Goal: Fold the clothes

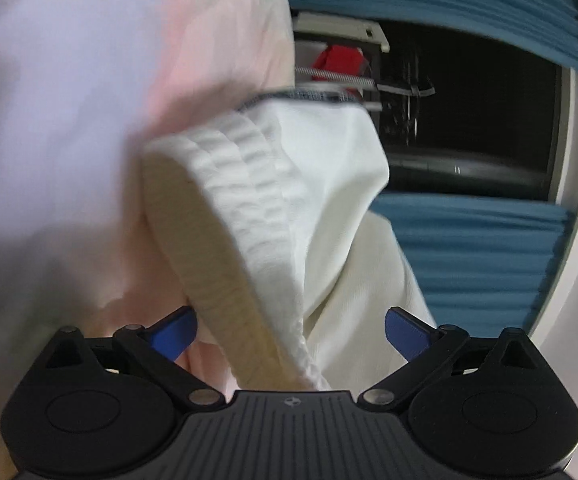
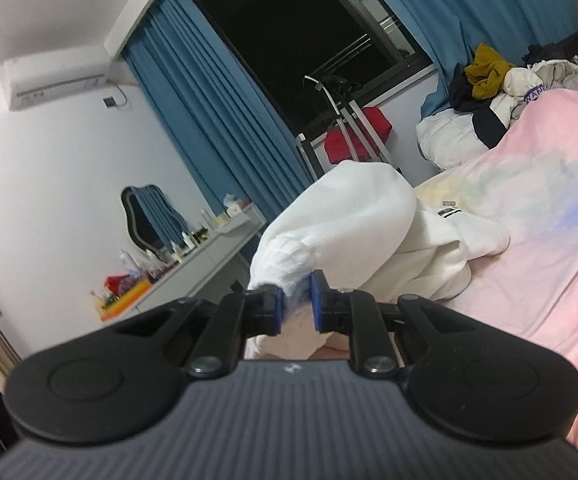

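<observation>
A white garment with a ribbed elastic band (image 1: pixel 257 216) fills the middle of the left wrist view, its band running down between the blue pads. My left gripper (image 1: pixel 291 334) is open, its jaws wide apart on either side of the band. In the right wrist view the same white garment (image 2: pixel 353 216) lies bunched on the pink bed cover (image 2: pixel 537 264). My right gripper (image 2: pixel 296 298) is shut on its ribbed edge and lifts it off the bed.
A pile of other clothes (image 2: pixel 501 76) lies at the far end of the bed. A white dresser (image 2: pixel 209 252) with bottles and a mirror stands on the left. Blue curtains (image 2: pixel 209 112), a dark window and a drying rack with red cloth (image 2: pixel 357 132) are behind.
</observation>
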`<state>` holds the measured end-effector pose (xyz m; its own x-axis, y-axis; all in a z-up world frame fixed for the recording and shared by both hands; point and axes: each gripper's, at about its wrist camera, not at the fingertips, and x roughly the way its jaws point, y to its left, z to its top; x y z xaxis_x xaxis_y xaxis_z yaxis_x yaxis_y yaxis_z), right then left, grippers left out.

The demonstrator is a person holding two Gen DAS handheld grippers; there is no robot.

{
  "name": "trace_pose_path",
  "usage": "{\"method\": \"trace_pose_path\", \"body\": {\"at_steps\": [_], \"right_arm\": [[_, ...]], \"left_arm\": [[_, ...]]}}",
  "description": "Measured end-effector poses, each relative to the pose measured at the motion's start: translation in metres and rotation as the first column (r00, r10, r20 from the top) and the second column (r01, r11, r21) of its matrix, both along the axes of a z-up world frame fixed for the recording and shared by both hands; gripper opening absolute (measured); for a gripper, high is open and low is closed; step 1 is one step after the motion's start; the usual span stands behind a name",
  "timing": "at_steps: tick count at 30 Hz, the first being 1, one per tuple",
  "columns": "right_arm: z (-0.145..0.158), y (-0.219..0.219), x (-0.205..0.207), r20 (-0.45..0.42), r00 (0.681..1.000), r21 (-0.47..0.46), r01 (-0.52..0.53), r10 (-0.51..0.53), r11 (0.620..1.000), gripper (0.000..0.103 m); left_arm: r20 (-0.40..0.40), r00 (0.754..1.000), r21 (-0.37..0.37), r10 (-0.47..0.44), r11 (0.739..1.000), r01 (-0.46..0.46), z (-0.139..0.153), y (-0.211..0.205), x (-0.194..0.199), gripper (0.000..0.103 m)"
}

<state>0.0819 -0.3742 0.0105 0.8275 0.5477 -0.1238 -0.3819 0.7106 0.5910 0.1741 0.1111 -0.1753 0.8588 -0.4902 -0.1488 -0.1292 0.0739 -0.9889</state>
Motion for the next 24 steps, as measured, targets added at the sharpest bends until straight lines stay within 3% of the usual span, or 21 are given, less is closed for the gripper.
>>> {"method": "trace_pose_path", "body": {"at_steps": [2, 4, 6, 7, 8, 10, 13, 15, 20, 22, 24], "right_arm": [[-0.002, -0.005, -0.001, 0.008, 1.0, 0.012, 0.001, -0.001, 1.0, 0.017], [-0.004, -0.007, 0.0, 0.013, 1.0, -0.009, 0.005, -0.004, 1.0, 0.017], [-0.01, -0.006, 0.004, -0.01, 1.0, -0.04, -0.007, 0.007, 0.999, 0.017], [-0.012, -0.001, 0.005, -0.024, 1.0, -0.055, -0.021, 0.02, 0.998, 0.017], [-0.015, 0.004, 0.005, -0.036, 0.999, -0.069, -0.036, 0.034, 0.997, 0.017], [-0.019, 0.014, 0.006, -0.06, 0.996, -0.096, -0.068, 0.062, 0.993, 0.017], [-0.024, 0.035, 0.006, -0.076, 0.992, -0.159, -0.108, 0.097, 0.981, 0.017], [-0.026, 0.049, 0.01, -0.105, 0.987, -0.145, -0.134, 0.12, 0.98, 0.017], [-0.01, 0.097, 0.031, -0.102, 0.977, -0.112, -0.199, 0.188, 0.974, 0.017], [-0.006, 0.126, 0.043, -0.102, 0.97, -0.088, -0.229, 0.22, 0.969, 0.017], [-0.007, 0.16, 0.058, -0.108, 0.961, -0.058, -0.262, 0.255, 0.963, 0.017]], "left_arm": [[-0.007, 1.0, 0.027, 0.02, 0.999, -0.02, 0.0, 0.005, 0.007, 0.087], [-0.013, 0.999, 0.055, 0.041, 0.998, -0.04, 0.0, 0.011, 0.013, 0.066], [-0.02, 0.998, 0.085, 0.063, 0.994, -0.061, 0.003, 0.019, 0.019, 0.035], [-0.026, 0.997, 0.113, 0.079, 0.991, -0.076, 0.007, 0.025, 0.021, 0.029], [-0.032, 0.995, 0.152, 0.091, 0.985, -0.085, 0.013, 0.03, 0.023, 0.013], [-0.033, 0.995, 0.252, 0.098, 0.964, -0.087, 0.031, 0.038, 0.031, 0.013], [0.0, 0.994, 0.343, 0.109, 0.934, -0.102, 0.065, 0.051, 0.039, 0.012], [0.041, 0.994, 0.423, 0.101, 0.899, -0.109, 0.096, 0.063, 0.046, 0.012], [0.112, 0.993, 0.636, 0.041, 0.765, -0.103, 0.182, 0.099, 0.077, 0.012], [0.109, 0.993, 0.685, 0.046, 0.721, -0.109, 0.203, 0.116, 0.093, 0.012], [0.091, 0.994, 0.747, 0.063, 0.655, -0.11, 0.215, 0.136, 0.113, 0.012]]}}
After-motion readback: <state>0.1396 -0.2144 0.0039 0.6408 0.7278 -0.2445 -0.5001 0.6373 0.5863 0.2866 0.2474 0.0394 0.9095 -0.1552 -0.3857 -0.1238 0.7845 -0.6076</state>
